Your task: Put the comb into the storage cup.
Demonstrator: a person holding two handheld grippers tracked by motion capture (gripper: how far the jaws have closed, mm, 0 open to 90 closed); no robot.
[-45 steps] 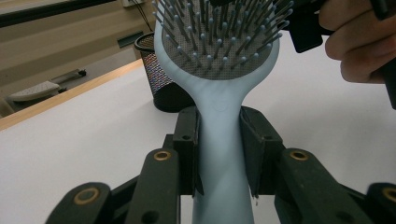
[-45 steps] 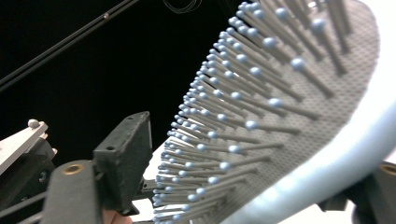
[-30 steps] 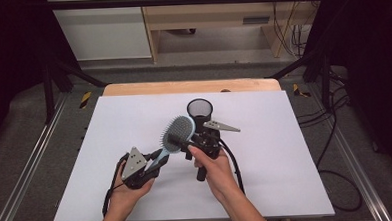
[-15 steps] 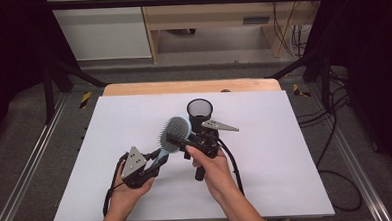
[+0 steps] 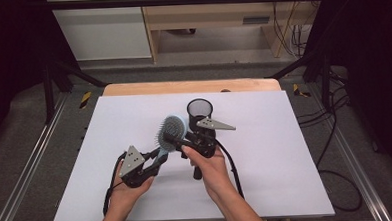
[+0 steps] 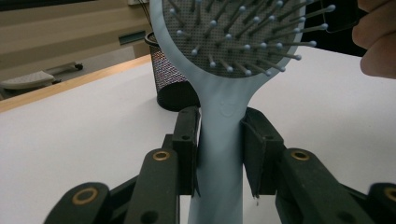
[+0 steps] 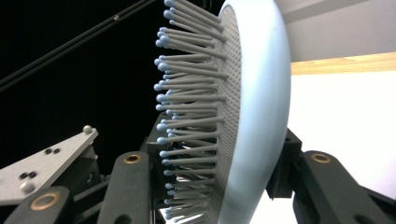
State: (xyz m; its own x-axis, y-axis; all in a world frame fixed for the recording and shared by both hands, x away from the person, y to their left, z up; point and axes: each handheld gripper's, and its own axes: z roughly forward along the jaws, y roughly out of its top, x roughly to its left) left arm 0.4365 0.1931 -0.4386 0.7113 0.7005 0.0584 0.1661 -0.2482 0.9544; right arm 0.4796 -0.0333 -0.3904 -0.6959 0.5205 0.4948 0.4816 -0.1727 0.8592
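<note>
One hairbrush (image 5: pixel 171 131), pale blue with grey bristles, sits just left of the middle of the high view. One black mesh cup (image 5: pixel 199 109) stands right behind it, slightly above the centre of the frame. Two grippers are in the lower middle of the frame: the left gripper (image 5: pixel 157 155) and the right gripper (image 5: pixel 178 141), each with two black jaws and one grey three-cornered plate on top. Two hands come in from the bottom edge, the left hand (image 5: pixel 124 186) and the right hand (image 5: pixel 210 165). One white tabletop (image 5: pixel 281 152) carries them all.
</note>
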